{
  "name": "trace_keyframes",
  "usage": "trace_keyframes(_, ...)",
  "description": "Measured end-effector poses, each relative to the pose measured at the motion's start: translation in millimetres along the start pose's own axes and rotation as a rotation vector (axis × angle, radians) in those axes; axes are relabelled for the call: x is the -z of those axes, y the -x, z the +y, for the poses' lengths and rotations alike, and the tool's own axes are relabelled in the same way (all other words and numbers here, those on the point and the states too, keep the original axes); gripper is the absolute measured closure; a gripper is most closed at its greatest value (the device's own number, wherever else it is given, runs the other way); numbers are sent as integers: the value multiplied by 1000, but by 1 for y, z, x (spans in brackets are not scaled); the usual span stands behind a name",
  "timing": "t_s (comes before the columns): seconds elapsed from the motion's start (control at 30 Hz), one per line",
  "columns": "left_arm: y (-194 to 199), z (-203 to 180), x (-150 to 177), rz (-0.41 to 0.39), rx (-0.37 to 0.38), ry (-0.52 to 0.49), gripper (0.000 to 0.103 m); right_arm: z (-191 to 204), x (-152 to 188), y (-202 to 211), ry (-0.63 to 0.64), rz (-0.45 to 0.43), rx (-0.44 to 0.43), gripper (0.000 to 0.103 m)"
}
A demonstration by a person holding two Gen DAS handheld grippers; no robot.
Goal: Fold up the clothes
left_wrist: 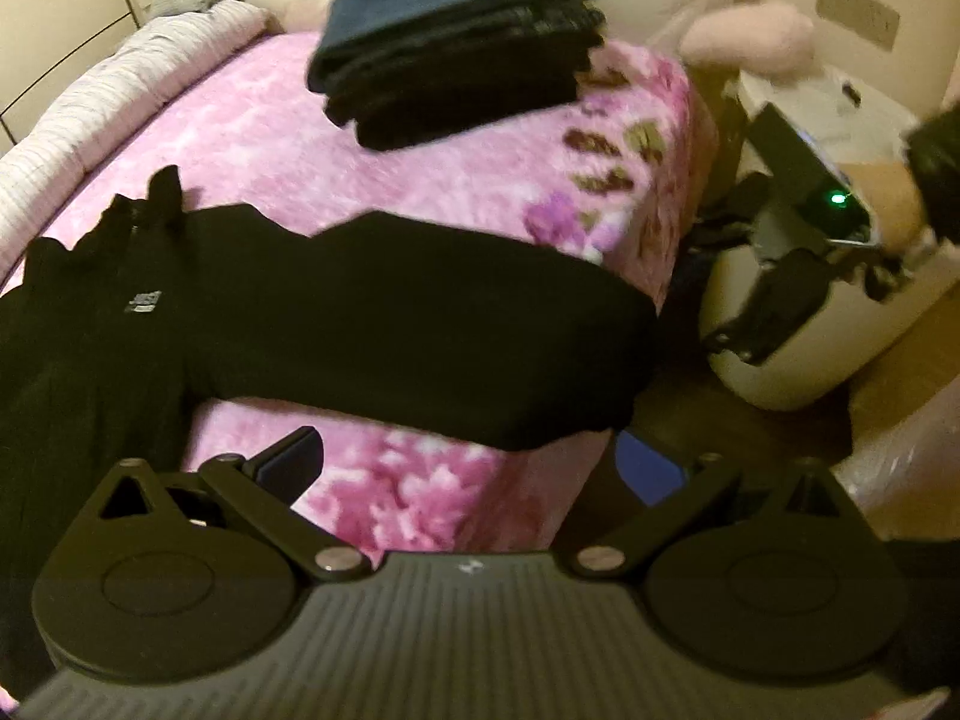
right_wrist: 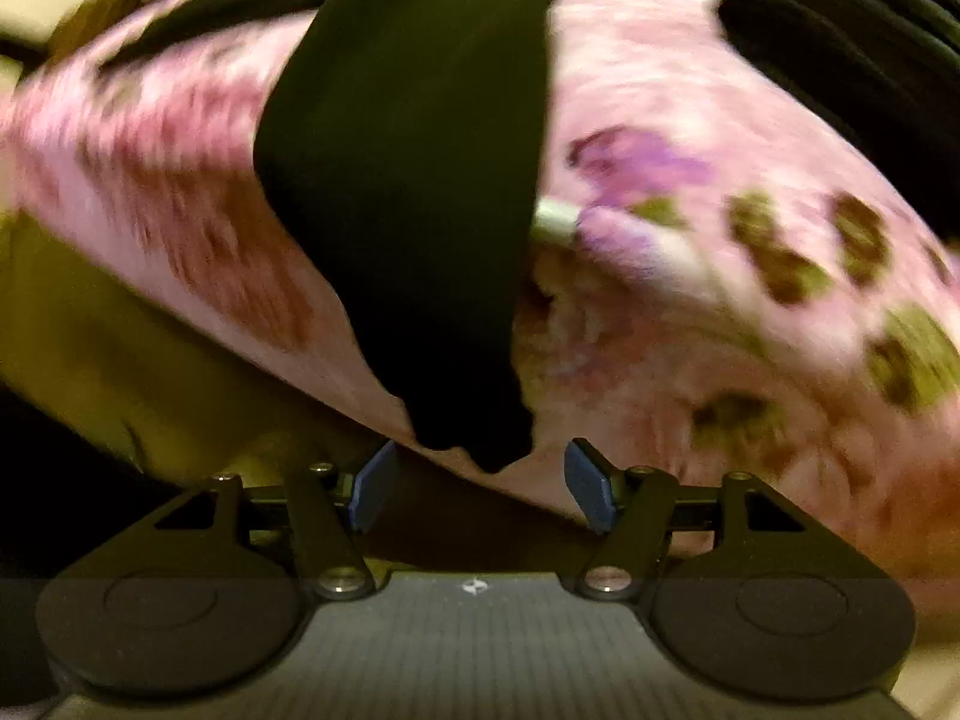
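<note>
Reaching for black garment [left_wrist: 372,312] spread across pink blanket [left_wrist: 252,132] on bed, one end hanging over edge. Right tool [right_wrist: 480,489] part open, holding nothing, garment tip [right_wrist: 480,444] just ahead between pads. Left tool [left_wrist: 468,468] wide open, empty, above near edge. Risks: pinching blanket along with cloth; blurred approach missing tip; dragging garment into folded stack [left_wrist: 456,42] behind.

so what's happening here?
A person with two handheld grippers is folding clothes on a pink floral blanket. A black garment lies spread across it, one end hanging off the edge. The right gripper, open, is at that end; the left gripper is open. A folded stack sits behind.
</note>
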State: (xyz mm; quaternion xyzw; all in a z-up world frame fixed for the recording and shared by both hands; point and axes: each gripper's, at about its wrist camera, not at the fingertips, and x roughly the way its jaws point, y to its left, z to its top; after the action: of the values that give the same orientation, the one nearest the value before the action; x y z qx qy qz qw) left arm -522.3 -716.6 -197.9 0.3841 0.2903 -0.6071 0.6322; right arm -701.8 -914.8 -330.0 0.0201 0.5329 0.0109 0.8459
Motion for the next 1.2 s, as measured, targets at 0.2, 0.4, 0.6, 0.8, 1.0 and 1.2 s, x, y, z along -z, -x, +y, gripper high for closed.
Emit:
trace_keyframes(0.2,-27,-9,22,61,-55,34,1,0,8,-61,297,-58,-79,48)
trace_keyframes(0.4,-14,-15,29,102,-96,89,1,-4,-3,-80,298,48,-232,92)
trace_keyframes(0.6,22,-21,10,70,-114,113,1,-27,-30,0,-17,170,-426,93)
trace_keyframes(0.8,56,-10,-13,-26,-188,141,1,-67,-96,86,-381,153,-725,93)
trace_keyframes(1.0,71,27,-24,-119,-252,240,1,-99,-196,97,-523,86,-890,92)
trace_keyframes(1.2,70,55,-34,-257,-273,139,1,-96,-278,53,-622,148,-1022,92)
